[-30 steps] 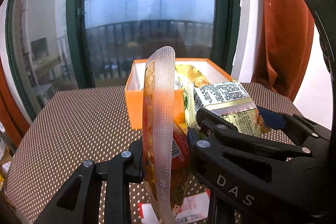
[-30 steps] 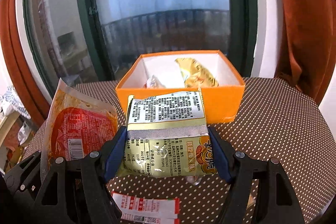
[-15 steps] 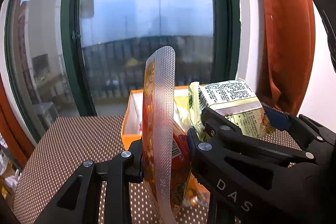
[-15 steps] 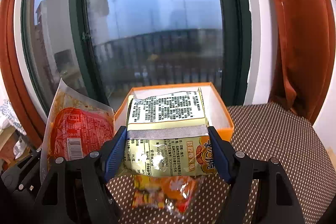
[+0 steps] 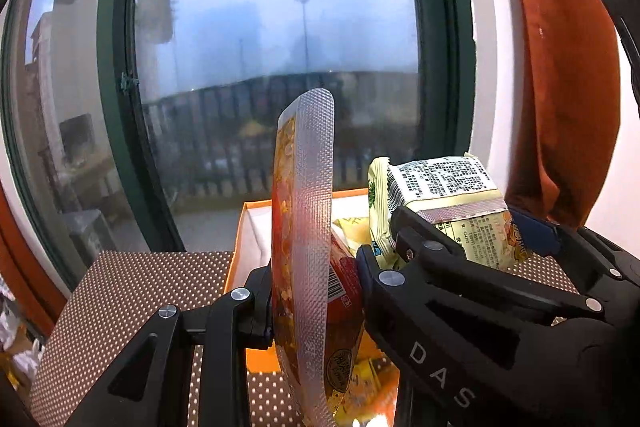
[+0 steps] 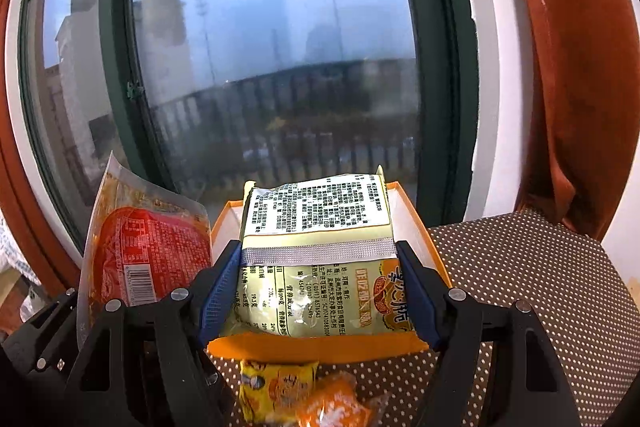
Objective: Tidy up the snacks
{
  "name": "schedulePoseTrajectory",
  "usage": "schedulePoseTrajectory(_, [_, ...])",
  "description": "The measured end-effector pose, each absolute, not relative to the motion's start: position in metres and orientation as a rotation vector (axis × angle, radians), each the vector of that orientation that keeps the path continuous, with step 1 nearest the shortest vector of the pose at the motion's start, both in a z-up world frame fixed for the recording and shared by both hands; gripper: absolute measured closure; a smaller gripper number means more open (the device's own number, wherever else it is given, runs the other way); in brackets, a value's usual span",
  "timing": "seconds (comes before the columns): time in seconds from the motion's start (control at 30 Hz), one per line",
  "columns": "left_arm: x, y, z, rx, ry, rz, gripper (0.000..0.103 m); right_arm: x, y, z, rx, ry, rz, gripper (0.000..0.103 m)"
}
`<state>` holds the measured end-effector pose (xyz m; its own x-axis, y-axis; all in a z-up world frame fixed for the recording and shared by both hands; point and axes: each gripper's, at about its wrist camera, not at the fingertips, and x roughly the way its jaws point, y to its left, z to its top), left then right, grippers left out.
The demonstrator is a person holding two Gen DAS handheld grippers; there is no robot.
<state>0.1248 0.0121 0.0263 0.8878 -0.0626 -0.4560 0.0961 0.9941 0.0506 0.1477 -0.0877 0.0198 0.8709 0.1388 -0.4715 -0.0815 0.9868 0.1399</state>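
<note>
Left claw (image 5: pixel 316 301): closed tight on a flat red-and-orange snack pouch (image 5: pixel 304 267). The pouch stands on edge between the two black fingers, its clear embossed seal strip rising well above the claw. In the right wrist view the same pouch (image 6: pixel 150 255) shows its broad red face with a barcode near the lower edge, and sits just left of the right claw.

Right claw (image 6: pixel 318 287): jaws set wide, the blue pads (image 6: pixel 218 287) pressing on both side edges of a pale yellow packet (image 6: pixel 316 255). The packet lies flat across the gap, printed back face up, with a silver seam running across it. In the left wrist view this packet (image 5: pixel 444 203) appears to the right of the pouch.

Both held items are above the near part of an orange box (image 6: pixel 424 247) with a white interior. In the left wrist view, the box (image 5: pixel 246 227) holds at least one yellow wrapper (image 5: pixel 352 231).

The box rests on a brown tabletop (image 6: pixel 520 267) with a white dot pattern. Just in front of the box, on the tabletop, lie a yellow snack bag (image 6: pixel 276 383) and an orange snack bag (image 6: pixel 332 399), touching each other.

Beyond the tabletop: a dark-green-framed window (image 6: pixel 280 47) and a rust-orange curtain (image 6: pixel 576 67) at the right.
</note>
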Motion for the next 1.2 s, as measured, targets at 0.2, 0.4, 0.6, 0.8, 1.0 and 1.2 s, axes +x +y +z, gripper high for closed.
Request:
schedulePoseTrajectory(0.2, [0.156,0.013,0.021,0.073,0.476,-0.094,0.070,0.178,-0.091,0.018,0.130,0.509,0.111,0.027])
schedulePoseTrajectory(0.4, [0.204,0.008,0.011,0.045,0.511,-0.130,0.070,0.220,-0.098,0.013,0.138,0.517,0.122,0.027])
schedulePoseTrajectory(0.6, [0.247,0.010,-0.010,0.037,0.601,-0.119,0.070,0.264,-0.098,-0.008,0.147,0.590,0.124,0.027])
schedulePoseTrajectory(0.8, [0.274,0.014,-0.044,0.019,0.711,-0.106,0.069,0.294,-0.095,-0.042,0.171,0.696,0.122,0.027])
schedulePoseTrajectory(1.0, [0.288,0.010,-0.060,0.010,0.760,-0.098,0.055,0.303,-0.091,-0.061,0.150,0.746,0.122,0.027])
schedulePoseTrajectory(1.2, [0.290,0.020,-0.058,0.010,0.773,-0.053,0.035,0.301,-0.082,-0.056,0.118,0.748,0.109,0.027])
